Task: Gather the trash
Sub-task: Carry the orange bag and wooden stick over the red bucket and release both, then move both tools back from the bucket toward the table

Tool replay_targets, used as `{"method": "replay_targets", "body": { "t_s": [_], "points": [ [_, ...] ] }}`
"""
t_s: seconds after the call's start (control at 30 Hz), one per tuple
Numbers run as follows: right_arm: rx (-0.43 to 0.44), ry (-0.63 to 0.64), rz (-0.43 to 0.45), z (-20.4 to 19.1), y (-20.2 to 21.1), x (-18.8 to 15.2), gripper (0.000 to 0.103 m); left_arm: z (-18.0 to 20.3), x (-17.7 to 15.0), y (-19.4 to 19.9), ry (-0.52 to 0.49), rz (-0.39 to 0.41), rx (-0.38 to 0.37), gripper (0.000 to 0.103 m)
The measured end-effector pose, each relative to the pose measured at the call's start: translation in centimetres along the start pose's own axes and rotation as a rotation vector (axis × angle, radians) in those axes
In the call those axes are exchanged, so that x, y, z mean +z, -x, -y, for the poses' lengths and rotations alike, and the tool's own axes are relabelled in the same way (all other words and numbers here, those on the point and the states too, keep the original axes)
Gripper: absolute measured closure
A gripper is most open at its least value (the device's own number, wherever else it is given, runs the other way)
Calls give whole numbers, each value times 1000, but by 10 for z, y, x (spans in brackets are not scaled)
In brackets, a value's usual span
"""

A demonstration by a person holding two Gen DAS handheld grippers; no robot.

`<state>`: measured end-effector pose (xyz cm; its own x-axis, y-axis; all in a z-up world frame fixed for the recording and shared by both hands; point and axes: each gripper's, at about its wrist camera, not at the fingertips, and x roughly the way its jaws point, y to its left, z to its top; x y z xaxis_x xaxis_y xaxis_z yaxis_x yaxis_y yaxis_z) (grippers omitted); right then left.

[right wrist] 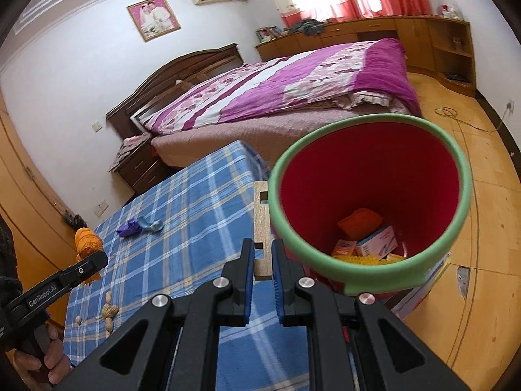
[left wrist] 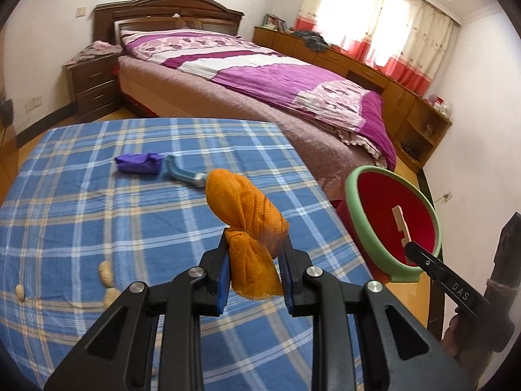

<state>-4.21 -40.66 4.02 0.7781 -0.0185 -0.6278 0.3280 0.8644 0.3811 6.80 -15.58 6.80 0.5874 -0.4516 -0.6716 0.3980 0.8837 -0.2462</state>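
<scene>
My left gripper point(left wrist: 255, 238) is shut on a crumpled orange mesh wad point(left wrist: 247, 202), held above the blue plaid tablecloth point(left wrist: 81, 195). My right gripper point(right wrist: 263, 247) is shut on a notched wooden handle point(right wrist: 262, 221) fixed to a red bin with a green rim point(right wrist: 465, 189), which hangs off the table's right edge. The bin holds an orange item point(right wrist: 358, 223) and small boxes point(right wrist: 377, 239). A purple wrapper point(left wrist: 138, 162) and a teal piece point(left wrist: 182, 172) lie further back on the cloth. Nut shells point(left wrist: 105, 272) lie near the left.
A bed with a purple quilt point(left wrist: 276, 75) stands just beyond the table, with a dark nightstand point(left wrist: 94, 84) at its left. Wooden cabinets point(left wrist: 374, 68) run under the curtained window. A cable point(right wrist: 456, 117) trails over the wooden floor on the right.
</scene>
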Motion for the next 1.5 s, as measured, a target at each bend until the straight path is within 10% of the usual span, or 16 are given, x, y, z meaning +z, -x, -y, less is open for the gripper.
{"method": "replay_targets", "body": {
  "t_s": [1.3, 1.5],
  "points": [
    [-170, -185, 78, 119, 18, 33, 85, 180, 21, -105, -336, -105, -196, 77],
    [-184, -205, 70, 126, 17, 33, 78, 184, 21, -108, -311, -115, -209, 60]
  ]
}}
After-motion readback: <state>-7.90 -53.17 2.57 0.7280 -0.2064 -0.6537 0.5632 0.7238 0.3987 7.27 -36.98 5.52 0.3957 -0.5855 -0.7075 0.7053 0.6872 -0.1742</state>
